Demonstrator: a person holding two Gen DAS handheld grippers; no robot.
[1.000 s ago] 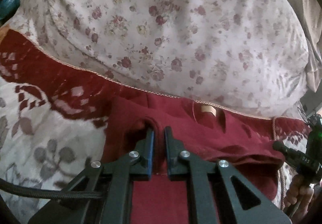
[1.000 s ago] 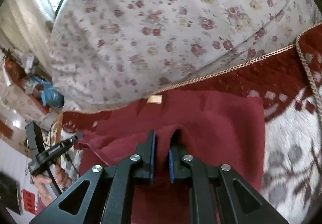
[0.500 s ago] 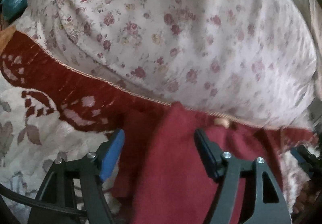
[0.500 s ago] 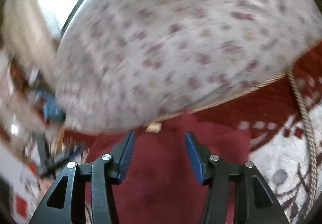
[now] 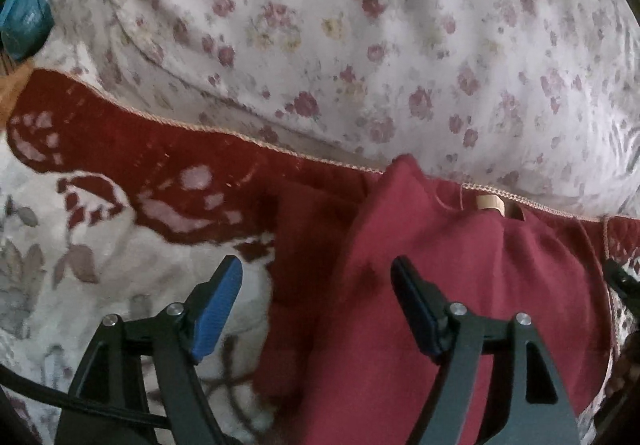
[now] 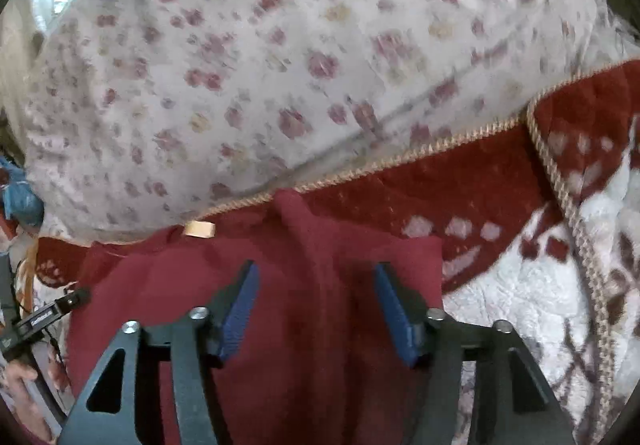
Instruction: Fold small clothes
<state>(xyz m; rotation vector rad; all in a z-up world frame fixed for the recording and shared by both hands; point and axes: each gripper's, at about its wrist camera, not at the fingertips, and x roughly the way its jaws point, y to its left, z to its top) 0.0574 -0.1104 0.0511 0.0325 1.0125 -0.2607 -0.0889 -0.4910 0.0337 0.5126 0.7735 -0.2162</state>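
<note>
A dark red garment [image 5: 460, 285] lies on a red and white patterned blanket [image 5: 100, 245], its far edge near the blanket's corded border, with a tan label [image 5: 489, 202] at that edge. My left gripper [image 5: 316, 285] is open and empty above the garment's left edge. In the right wrist view the same garment [image 6: 312, 285] lies with a raised crease in the middle and the label [image 6: 199, 229] at the far left. My right gripper [image 6: 316, 285] is open and empty above it.
A large floral pillow or duvet [image 5: 340, 37] rises just beyond the blanket's border and also fills the far side of the right wrist view [image 6: 260, 57]. A blue bag [image 5: 24, 17] sits far left. The left hand-held gripper [image 6: 36, 321] shows at the right wrist view's left edge.
Both grippers were shut on the garment's far edge one second ago. Both have opened and let it go, and have drawn back above it.
</note>
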